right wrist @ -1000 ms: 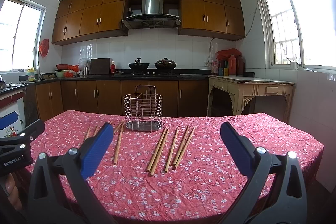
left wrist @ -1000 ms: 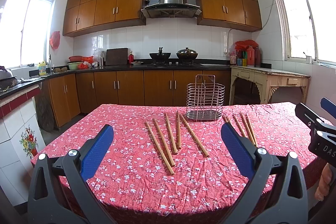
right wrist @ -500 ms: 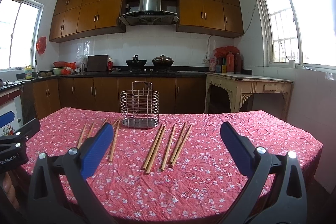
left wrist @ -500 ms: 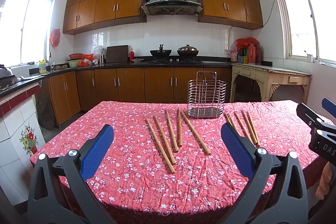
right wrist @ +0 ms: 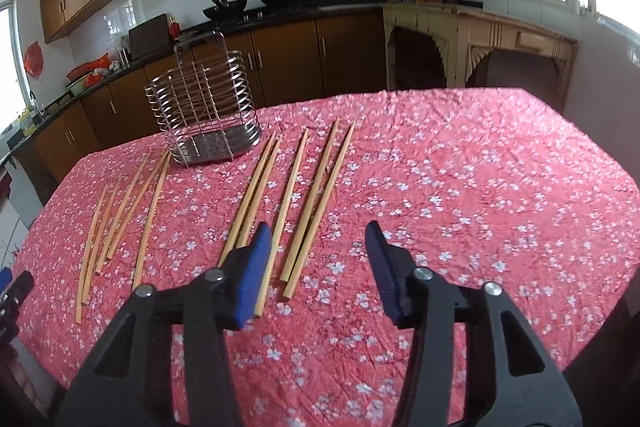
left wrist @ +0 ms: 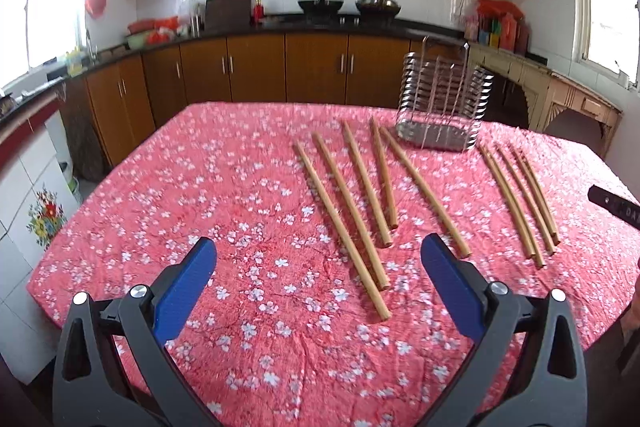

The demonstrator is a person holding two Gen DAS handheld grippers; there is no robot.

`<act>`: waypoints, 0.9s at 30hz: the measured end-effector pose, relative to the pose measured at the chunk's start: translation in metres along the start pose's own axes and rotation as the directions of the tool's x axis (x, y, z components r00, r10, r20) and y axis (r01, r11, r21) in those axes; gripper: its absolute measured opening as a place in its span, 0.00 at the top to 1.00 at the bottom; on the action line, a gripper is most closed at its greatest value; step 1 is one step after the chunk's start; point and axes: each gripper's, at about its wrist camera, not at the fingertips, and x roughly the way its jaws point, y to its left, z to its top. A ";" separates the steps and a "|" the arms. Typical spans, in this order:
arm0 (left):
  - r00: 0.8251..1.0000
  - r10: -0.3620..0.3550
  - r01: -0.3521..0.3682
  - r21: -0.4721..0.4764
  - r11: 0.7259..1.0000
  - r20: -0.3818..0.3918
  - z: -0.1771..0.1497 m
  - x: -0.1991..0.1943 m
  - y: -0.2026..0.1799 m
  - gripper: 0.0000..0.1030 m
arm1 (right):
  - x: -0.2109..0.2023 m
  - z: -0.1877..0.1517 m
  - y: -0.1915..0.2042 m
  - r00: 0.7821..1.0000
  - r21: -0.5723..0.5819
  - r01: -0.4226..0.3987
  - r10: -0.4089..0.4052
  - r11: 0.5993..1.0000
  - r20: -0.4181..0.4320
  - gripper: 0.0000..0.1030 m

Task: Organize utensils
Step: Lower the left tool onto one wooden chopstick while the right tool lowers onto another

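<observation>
Left hand-held gripper: tilted down over the near bench, jaws spread wide, nothing between them.
Right hand-held gripper: pitched down and rolled a little, jaws have just been closing, now partly apart and empty, above the near ends of the right chopsticks.
Left chopsticks: five, fanned out flat on the bench.
Rack: upright at the far side, between both groups, empty.
</observation>
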 end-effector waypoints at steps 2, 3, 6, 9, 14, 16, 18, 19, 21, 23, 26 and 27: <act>0.999 -0.006 0.005 -0.010 1.000 -0.034 0.001 0.013 0.004 0.04 | 0.028 0.010 -0.004 0.998 0.029 -0.007 0.008 1.000 -0.065 0.69; 0.999 -0.012 0.011 -0.021 1.000 -0.051 0.003 0.020 0.007 0.05 | 0.041 0.013 -0.005 0.996 0.045 -0.004 0.008 0.999 -0.093 0.70; 0.997 -0.012 0.010 -0.031 0.999 -0.079 0.006 0.032 0.011 0.06 | 0.070 0.018 -0.007 0.987 0.081 -0.006 0.019 0.997 -0.159 0.74; 0.995 -0.012 0.009 -0.025 1.000 -0.097 0.008 0.041 0.012 0.07 | 0.086 0.020 -0.004 0.983 0.072 0.008 0.005 0.997 -0.186 0.74; 0.988 -0.020 0.018 -0.016 1.000 -0.151 0.015 0.059 0.010 0.15 | 0.109 0.025 -0.003 0.975 0.044 0.024 -0.014 0.999 -0.221 0.82; 0.985 -0.025 0.023 -0.013 1.000 -0.173 0.015 0.065 0.010 0.19 | 0.116 0.025 -0.003 0.973 0.032 0.030 -0.022 0.999 -0.230 0.88; 0.979 -0.026 0.023 -0.014 1.000 -0.201 0.016 0.072 0.011 0.28 | 0.119 0.026 -0.004 0.975 0.013 0.042 -0.038 0.999 -0.221 0.91; 0.976 -0.028 0.025 -0.019 1.000 -0.216 0.016 0.075 0.012 0.30 | 0.120 0.027 -0.006 0.975 0.017 0.041 -0.037 0.999 -0.220 0.91; 0.969 -0.034 0.027 -0.030 0.999 -0.245 0.018 0.084 0.014 0.39 | 0.122 0.029 -0.011 0.975 0.016 0.055 -0.050 0.998 -0.215 0.92; 0.961 -0.038 0.031 -0.032 0.999 -0.275 0.019 0.093 0.013 0.47 | 0.126 0.031 -0.016 0.976 0.014 0.066 -0.061 0.998 -0.208 0.92; 0.951 -0.027 0.027 -0.004 1.000 -0.307 0.024 0.106 0.009 0.63 | 0.131 0.036 -0.022 0.976 0.010 0.080 -0.076 0.997 -0.202 0.92; 0.950 -0.008 0.014 0.015 1.000 -0.313 0.026 0.109 0.007 0.76 | 0.132 0.039 -0.025 0.976 0.009 0.085 -0.081 0.996 -0.201 0.92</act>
